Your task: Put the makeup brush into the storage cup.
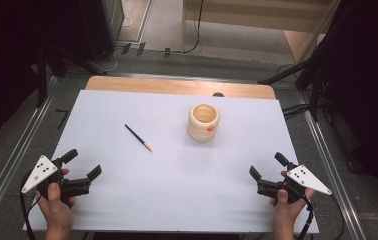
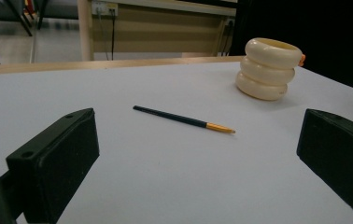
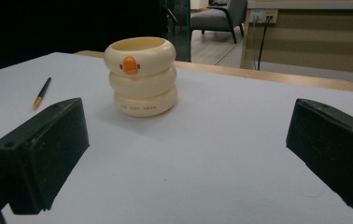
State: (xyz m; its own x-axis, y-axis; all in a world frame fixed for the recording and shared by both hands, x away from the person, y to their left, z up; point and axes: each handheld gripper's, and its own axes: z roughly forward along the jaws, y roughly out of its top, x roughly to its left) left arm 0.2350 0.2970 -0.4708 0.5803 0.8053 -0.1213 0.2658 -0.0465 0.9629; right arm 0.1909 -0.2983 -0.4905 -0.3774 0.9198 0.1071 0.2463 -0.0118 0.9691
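Count on the table: four things in all.
One cream cup (image 1: pixel 203 121) at about 1 o'clock from centre, one pencil (image 1: pixel 138 137) at about 10 o'clock, and two grippers, left (image 1: pixel 82 164) at 8 o'clock, right (image 1: pixel 267 167) at 4 o'clock.

A white sheet (image 1: pixel 142 200) is laid over the wooden worktop (image 1: pixel 177 86). A cream ringed holder w/ orange beak (image 1: pixel 203 121) is set upright, right of centre. A dark pencil w/ orange tip (image 1: pixel 138 137) is laid flat, well apart to its left. A grey chair (image 3: pixel 217 17) is seen in the bkgd.
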